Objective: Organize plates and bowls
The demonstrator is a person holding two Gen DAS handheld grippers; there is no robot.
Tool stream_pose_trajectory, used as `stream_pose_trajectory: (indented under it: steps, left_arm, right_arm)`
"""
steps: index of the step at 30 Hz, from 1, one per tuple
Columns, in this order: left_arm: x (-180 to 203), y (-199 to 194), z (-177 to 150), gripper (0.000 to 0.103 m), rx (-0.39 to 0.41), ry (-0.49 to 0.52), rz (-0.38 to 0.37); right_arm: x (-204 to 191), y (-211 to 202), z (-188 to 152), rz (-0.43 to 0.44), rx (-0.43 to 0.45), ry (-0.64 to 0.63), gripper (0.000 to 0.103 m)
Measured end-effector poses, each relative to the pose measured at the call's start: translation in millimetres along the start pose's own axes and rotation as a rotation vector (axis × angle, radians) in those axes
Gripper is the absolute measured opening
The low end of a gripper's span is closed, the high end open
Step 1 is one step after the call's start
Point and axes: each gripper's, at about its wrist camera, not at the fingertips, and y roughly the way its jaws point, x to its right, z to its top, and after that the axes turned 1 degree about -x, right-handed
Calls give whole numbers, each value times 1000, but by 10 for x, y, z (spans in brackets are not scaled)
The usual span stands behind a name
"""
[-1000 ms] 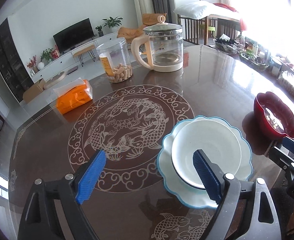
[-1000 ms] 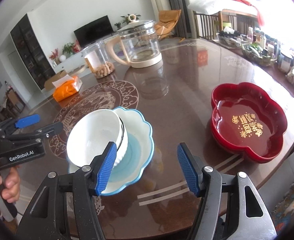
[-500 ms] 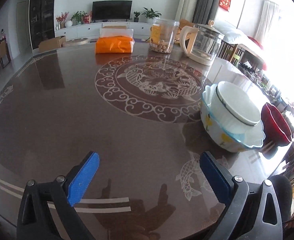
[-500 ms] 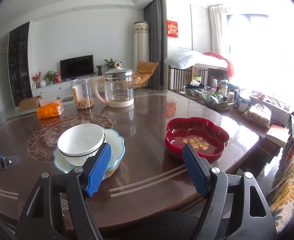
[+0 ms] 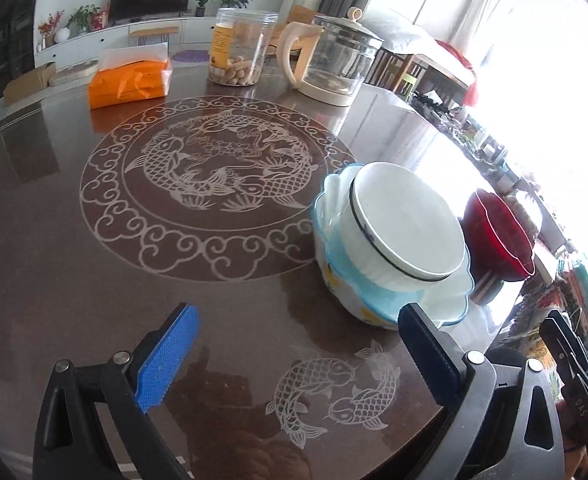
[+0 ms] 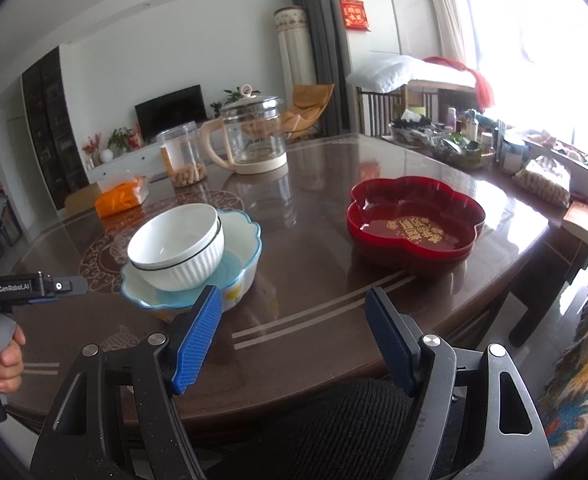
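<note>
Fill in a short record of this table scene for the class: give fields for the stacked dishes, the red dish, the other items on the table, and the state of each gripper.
stack: white bowl sits tilted inside blue-rimmed bowl
red dish: red tray, empty, apart from the stack, on the right in the right wrist view
table: brown table with fish pattern
far items: kettle, jar, orange pack
left gripper: jaws open, nothing between them
right gripper: jaws open, nothing between them, just widened

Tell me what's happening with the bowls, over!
Both grippers, left and right, jaws open, empty. White bowl sits tilted in blue-rimmed bowl. Red dish apart. Nothing blocking.
</note>
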Motion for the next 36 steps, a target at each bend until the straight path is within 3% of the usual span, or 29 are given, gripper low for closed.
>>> stream_pose_trajectory:
  steps: [2, 4, 8, 15, 19, 23, 27, 30, 32, 36]
  left_arm:
    - [3, 102, 100, 91, 0, 11, 10]
    - [-82, 220, 217, 84, -23, -41, 12]
    - [-208, 335, 385, 83, -18, -104, 83]
    - [53, 595, 476, 82, -68, 70, 122]
    - [44, 679, 476, 82, -93, 41, 83]
    - [164, 737, 449, 82, -115, 87, 68]
    - [55, 753, 491, 82, -151, 22, 24]
    - [-10, 788, 525, 82, -190, -23, -6]
    - [-5, 796, 533, 82, -206, -16, -5]
    - [34, 807, 539, 81, -225, 6, -5]
  right_arm:
    - [-4, 25, 26, 10, -11, 1, 77]
    - [15, 56, 72, 21, -12, 15, 77]
    - [50, 138, 116, 41, -31, 44, 77]
    - [85, 176, 105, 48, -48, 69, 77]
    - [116, 167, 107, 46, -48, 86, 77]
    - [94, 246, 139, 69, -87, 79, 77]
    - [138, 475, 405, 114, -129, 74, 77]
    - [147, 1015, 642, 144, -336, 13, 76]
    - [178, 1271, 698, 186, -412, 6, 76]
    - [178, 1566, 713, 261, -509, 12, 50]
